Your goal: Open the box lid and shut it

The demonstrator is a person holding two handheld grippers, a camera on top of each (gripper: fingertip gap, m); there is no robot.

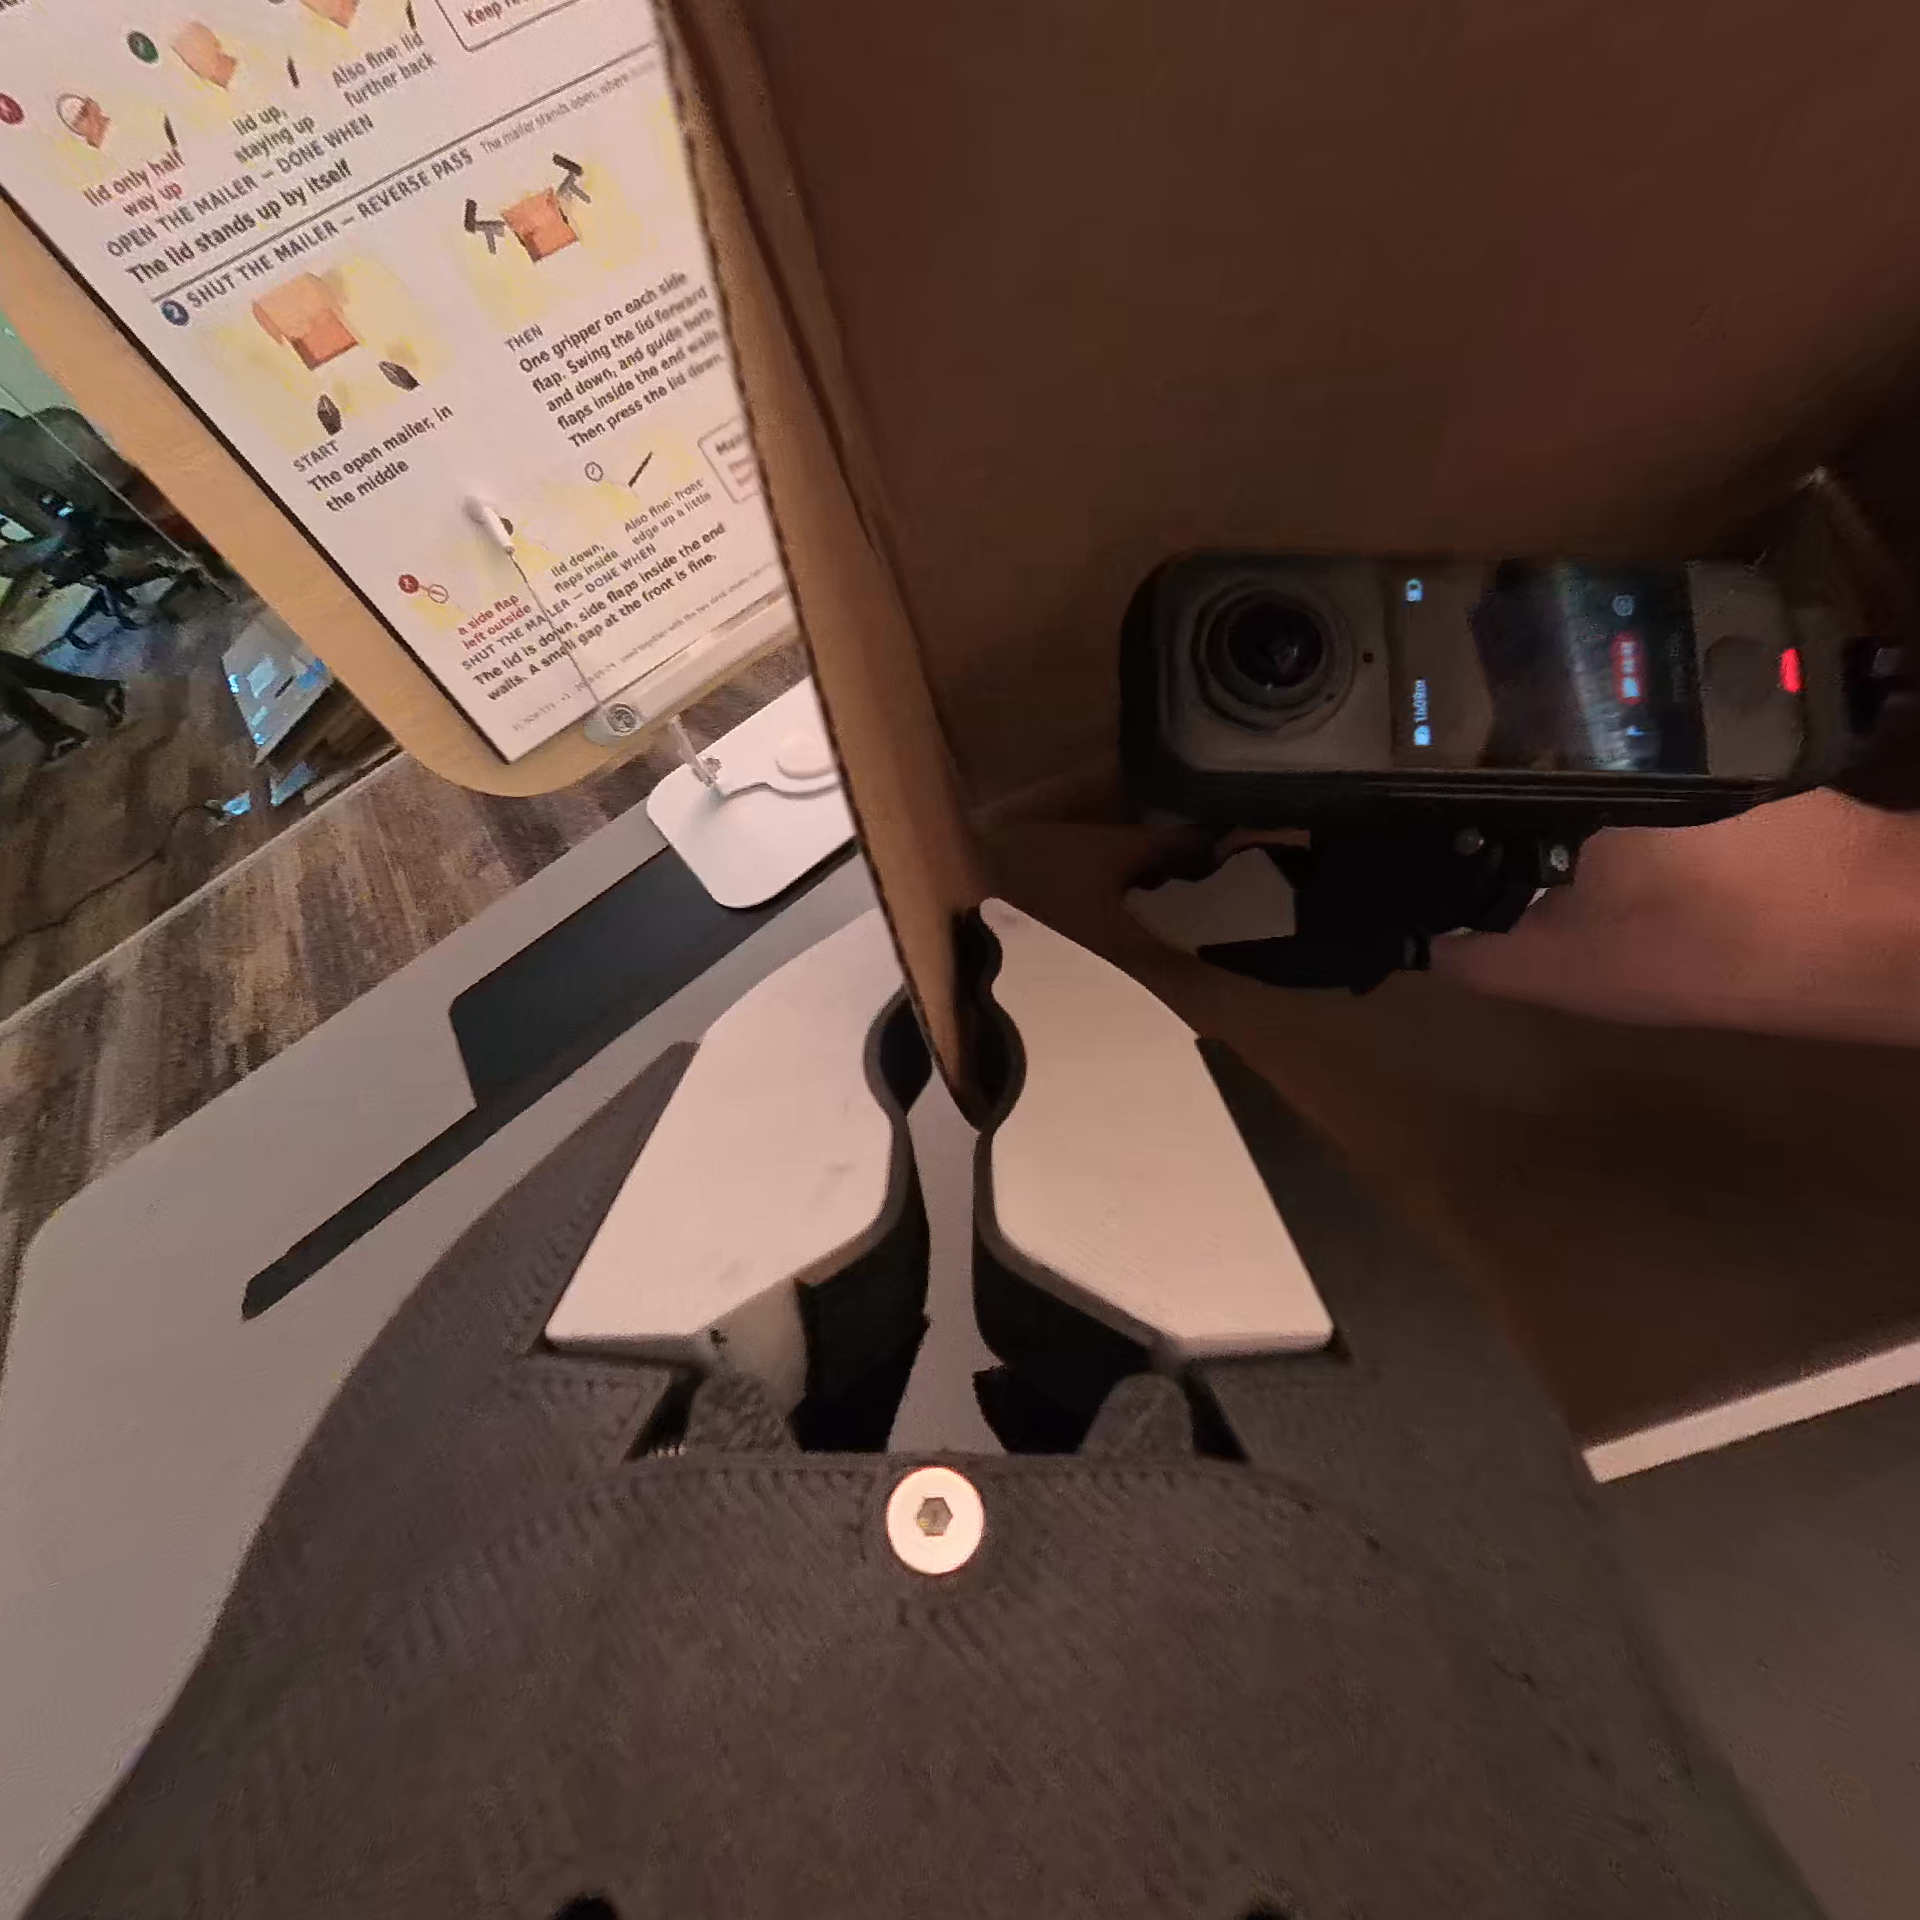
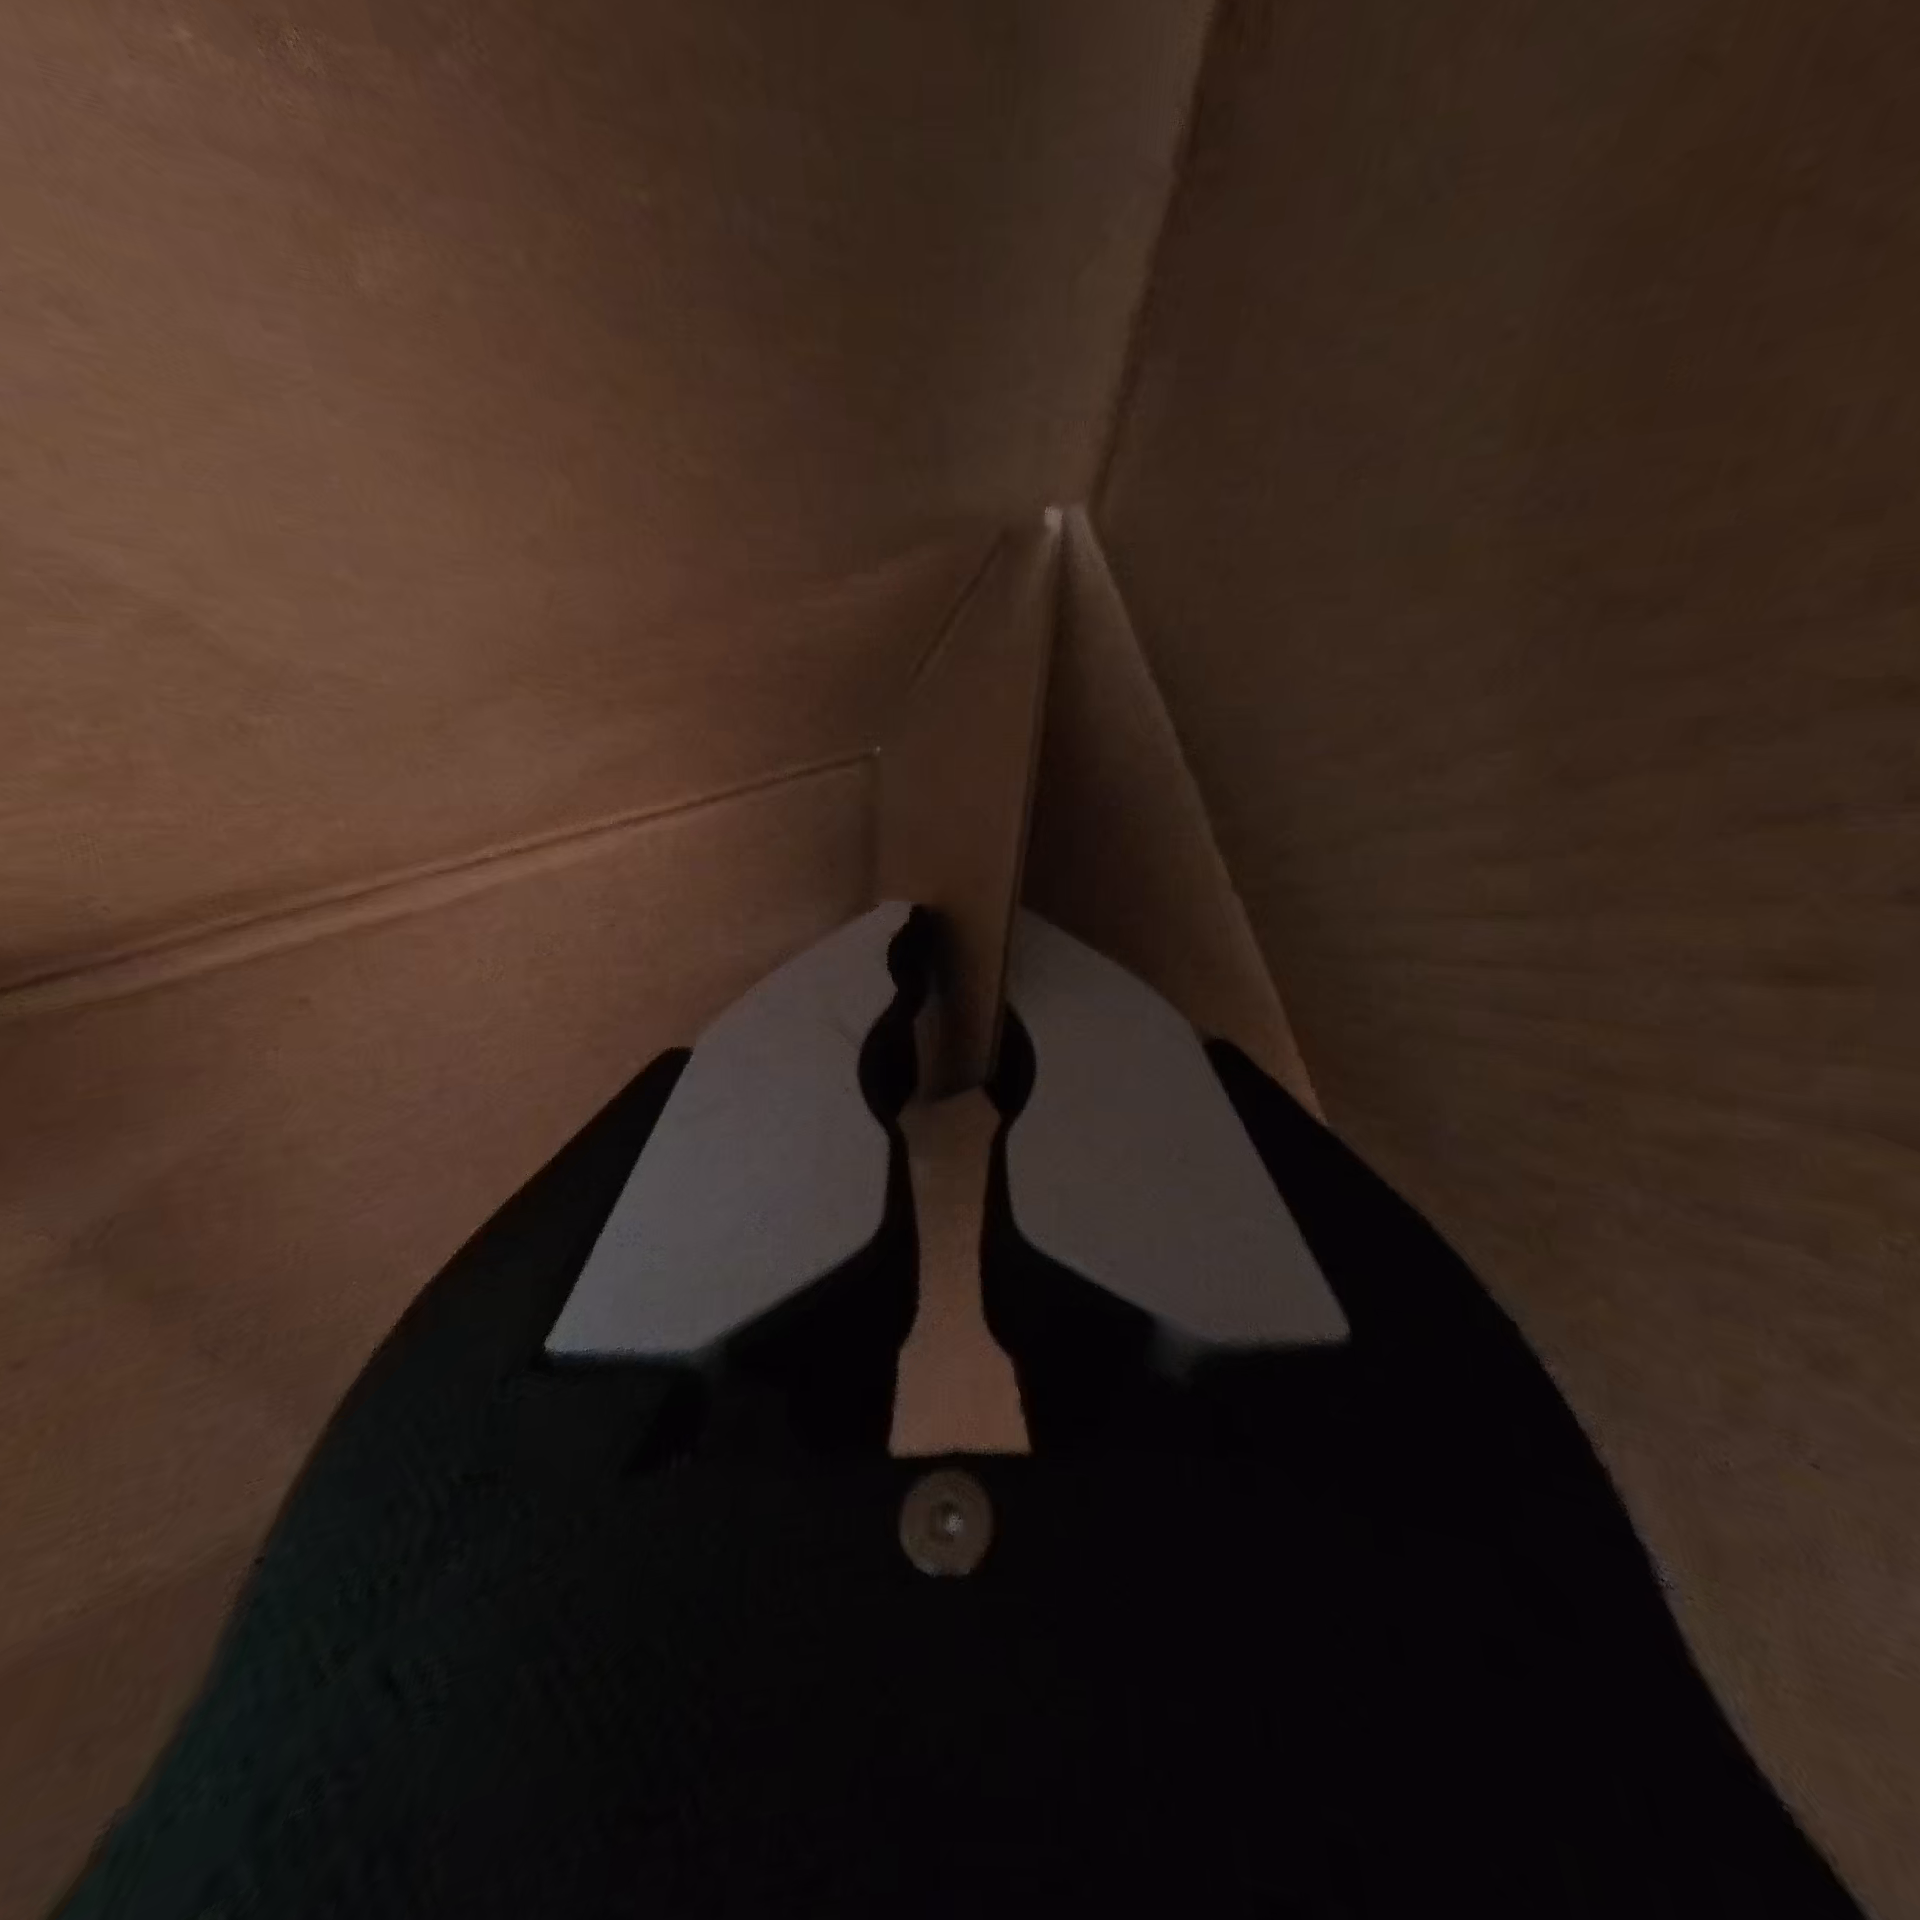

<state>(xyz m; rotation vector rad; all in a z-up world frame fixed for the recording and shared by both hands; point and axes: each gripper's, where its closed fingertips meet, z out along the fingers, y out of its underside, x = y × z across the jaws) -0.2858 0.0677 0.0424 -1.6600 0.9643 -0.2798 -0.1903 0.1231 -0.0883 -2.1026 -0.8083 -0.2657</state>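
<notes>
A side flap point(image 1: 831, 582) of the cardboard box lid point(image 1: 1351, 260) is pinched edge-on between the narrowed jaws of the left gripper point(image 1: 961, 1013), above the grey worktop point(image 1: 135, 1247). The other flap point(image 2: 977, 831) is clamped likewise by the right gripper point(image 2: 961, 997), seen inside the shadowed box. A printed instruction sheet point(image 1: 416, 343) is propped behind.
</notes>
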